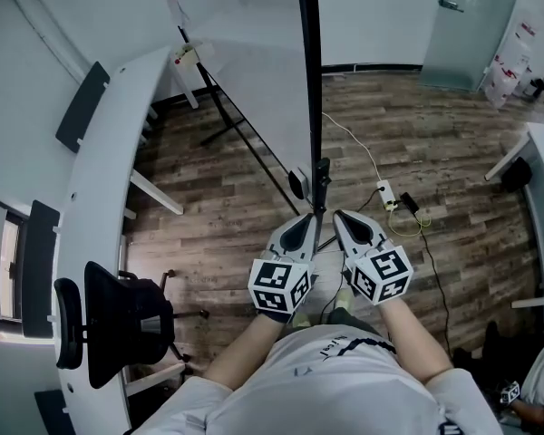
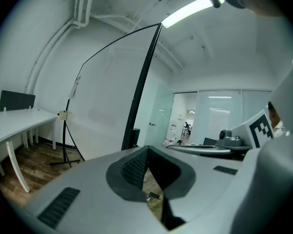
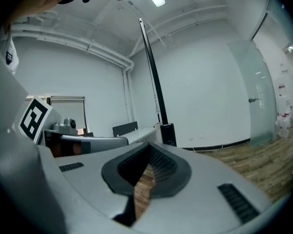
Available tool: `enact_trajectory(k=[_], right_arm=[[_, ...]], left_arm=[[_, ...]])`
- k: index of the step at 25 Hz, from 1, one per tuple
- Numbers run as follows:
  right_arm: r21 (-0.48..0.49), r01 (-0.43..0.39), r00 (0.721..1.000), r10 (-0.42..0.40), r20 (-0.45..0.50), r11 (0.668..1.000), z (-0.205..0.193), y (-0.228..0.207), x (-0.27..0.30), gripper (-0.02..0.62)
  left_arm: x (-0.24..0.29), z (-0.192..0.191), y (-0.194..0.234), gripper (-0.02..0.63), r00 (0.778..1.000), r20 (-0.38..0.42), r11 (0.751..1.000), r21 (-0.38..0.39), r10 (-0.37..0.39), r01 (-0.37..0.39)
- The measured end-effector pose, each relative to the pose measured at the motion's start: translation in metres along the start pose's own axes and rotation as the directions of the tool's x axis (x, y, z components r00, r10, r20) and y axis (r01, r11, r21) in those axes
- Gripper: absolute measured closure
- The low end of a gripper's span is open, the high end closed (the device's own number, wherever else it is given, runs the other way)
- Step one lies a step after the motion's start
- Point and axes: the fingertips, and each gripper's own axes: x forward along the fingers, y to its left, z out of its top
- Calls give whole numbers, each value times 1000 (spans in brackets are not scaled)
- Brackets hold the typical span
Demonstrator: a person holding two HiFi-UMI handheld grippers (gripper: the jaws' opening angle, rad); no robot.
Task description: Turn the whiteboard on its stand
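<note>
The left claw (image 1: pixel 308 221) and the right claw (image 1: pixel 341 217) are both fully closed and hold nothing. The whiteboard (image 1: pixel 263 89) edge stands just ahead, between them.

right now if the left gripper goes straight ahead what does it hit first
Probably the whiteboard's side edge, by its knob, just left of where the left gripper points; it might slip past.

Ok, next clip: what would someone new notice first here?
The tall whiteboard, seen edge-on, with its black frame running down the middle of the head view. Right below it, the left gripper and right gripper sit side by side, both shut and empty, flanking the frame's lower end. At far left stands a curved white desk with a black office chair.
</note>
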Motion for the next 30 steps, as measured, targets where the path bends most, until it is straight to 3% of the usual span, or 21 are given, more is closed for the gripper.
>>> enact_trajectory(k=[30], right_arm=[[-41, 0, 1000, 0, -19, 999, 14, -12, 11, 583]], left_arm=[[17, 25, -4, 595, 999, 49, 999, 41, 5, -7]])
